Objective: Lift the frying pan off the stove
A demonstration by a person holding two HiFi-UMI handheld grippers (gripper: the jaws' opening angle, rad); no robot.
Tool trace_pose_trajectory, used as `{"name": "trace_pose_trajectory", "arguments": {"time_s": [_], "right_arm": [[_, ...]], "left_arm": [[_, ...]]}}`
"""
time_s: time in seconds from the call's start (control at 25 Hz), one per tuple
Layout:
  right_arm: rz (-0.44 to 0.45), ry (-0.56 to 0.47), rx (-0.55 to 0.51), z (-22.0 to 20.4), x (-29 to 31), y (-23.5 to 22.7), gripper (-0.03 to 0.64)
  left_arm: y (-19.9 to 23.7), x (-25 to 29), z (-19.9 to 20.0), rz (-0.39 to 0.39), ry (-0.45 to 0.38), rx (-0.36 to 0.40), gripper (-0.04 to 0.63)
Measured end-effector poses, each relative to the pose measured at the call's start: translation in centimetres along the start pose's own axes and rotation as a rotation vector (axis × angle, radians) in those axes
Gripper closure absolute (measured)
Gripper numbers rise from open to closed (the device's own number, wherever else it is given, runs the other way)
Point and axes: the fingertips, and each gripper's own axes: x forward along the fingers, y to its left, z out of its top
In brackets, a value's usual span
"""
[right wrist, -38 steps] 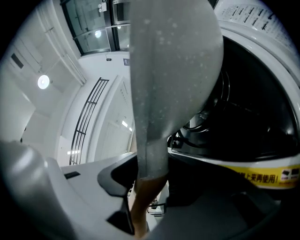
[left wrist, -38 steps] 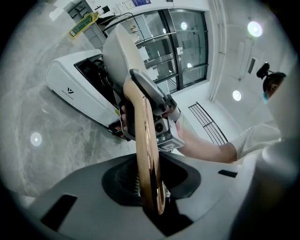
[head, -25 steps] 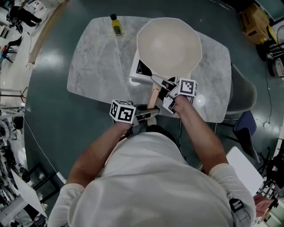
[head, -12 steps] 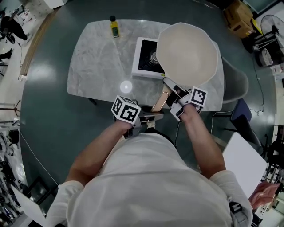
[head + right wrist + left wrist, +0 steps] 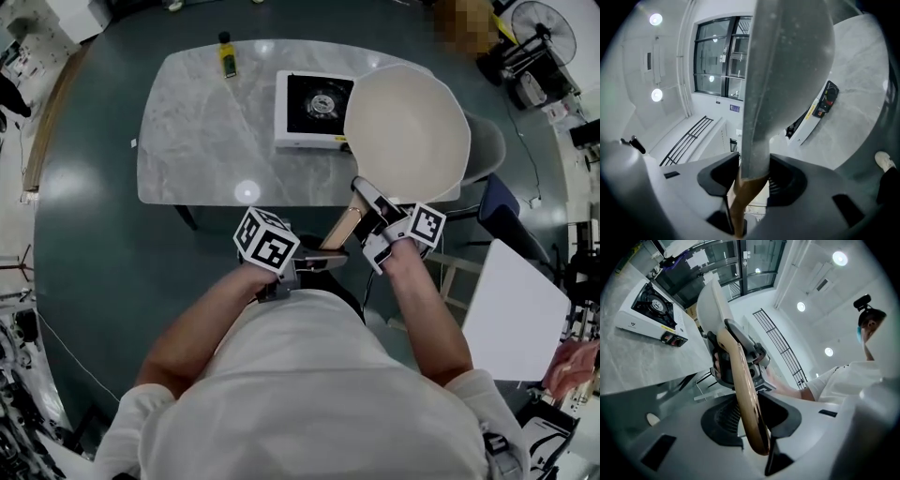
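Observation:
The frying pan [image 5: 408,127], cream inside, hangs in the air over the table's right end, to the right of the white gas stove [image 5: 314,108]. Its wooden handle [image 5: 342,228] points back toward me. My left gripper [image 5: 323,261] is shut on the handle's end, and the left gripper view shows the wooden handle [image 5: 745,394] pinched between the jaws of the left gripper [image 5: 752,423]. My right gripper [image 5: 368,202] is shut where the handle meets the pan. In the right gripper view, the right gripper [image 5: 749,180] clamps the grey neck, with the pan's underside [image 5: 787,61] above it and the stove [image 5: 813,112] beyond.
A marble table [image 5: 206,141] holds the stove and a small yellow-capped bottle [image 5: 226,54] at its far left. A grey chair [image 5: 487,150] stands at the table's right end, a blue one [image 5: 502,211] beside it. A white board [image 5: 511,309] lies on the floor at right.
The pan has moved right, off the stove, with both grippers still on its handle. The stove's black burner top is now uncovered.

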Motion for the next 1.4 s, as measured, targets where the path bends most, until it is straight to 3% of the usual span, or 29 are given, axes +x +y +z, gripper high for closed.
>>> {"name": "trace_pose_trajectory", "arguments": {"time_s": [0.48,1.4], "right_arm": [[-0.035,-0.115,0.008,-7.2,-5.4,2.6,0.436],[-0.036,-0.122,0.022,-8.7,-6.2,2.5,0.436]], "left_arm": [[-5.7,-1.9,-7.2,-0.091,0.118,0.032,0.474],[-6.5,-2.5,-8.6,-0.109,0.140,0.029,0.471]]}}
